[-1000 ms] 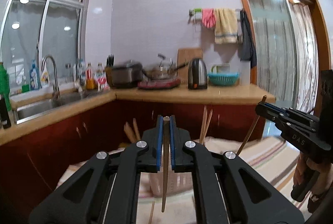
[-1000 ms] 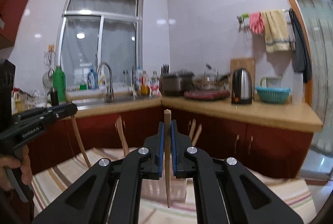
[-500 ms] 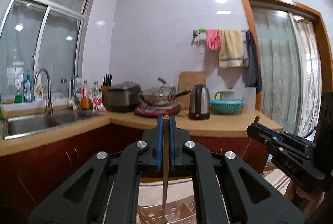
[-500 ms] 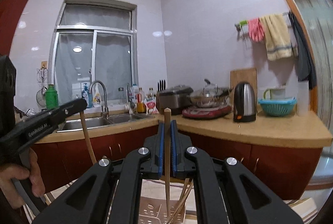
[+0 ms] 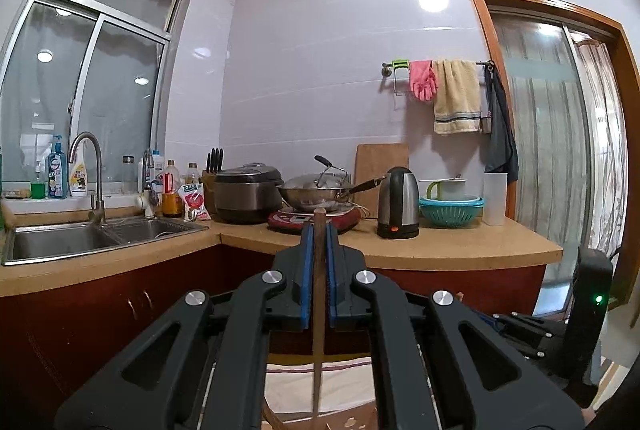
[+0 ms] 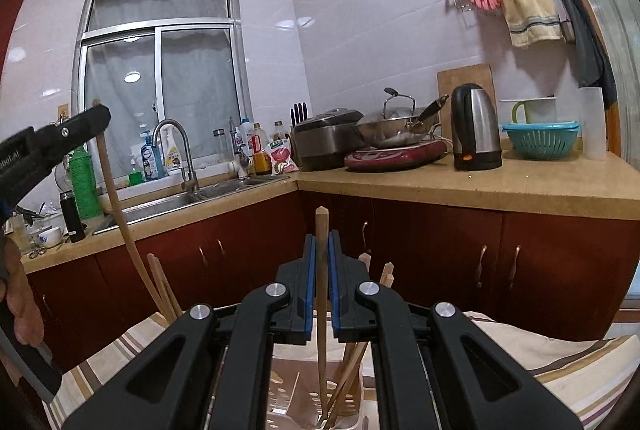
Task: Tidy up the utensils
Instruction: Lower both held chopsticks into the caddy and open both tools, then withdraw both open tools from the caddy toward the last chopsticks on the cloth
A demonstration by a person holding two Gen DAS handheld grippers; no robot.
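Gripping a wooden chopstick (image 5: 319,294) upright between its blue pads, the left gripper (image 5: 319,250) is closed tight on the shaft in the left wrist view, with only a short stub of the blunt top above the pads. The stick hangs down toward the perforated utensil basket (image 5: 352,420), whose edge just shows at the bottom of the frame, on a striped cloth (image 5: 320,382). The right gripper's body (image 5: 536,334) sits low to the right of that basket.

From the right wrist, the right gripper (image 6: 321,270) is likewise clamped on a second chopstick (image 6: 321,310), held vertical with its thin end already down among the chopsticks leaning inside the utensil basket (image 6: 288,390). Up and to the left of the basket, the left gripper (image 6: 86,120) holds its chopstick (image 6: 116,206) near the top, the long shaft slanting down toward the basket.

These sticks should be light, stiff and smooth, so likely to pivot or slide in a pinch. Holding near the thick upper end, as both claws do, leaves the thin end free to thread into a compartment, but a swinging tip could catch on the basket wall or knock the sticks already standing there.
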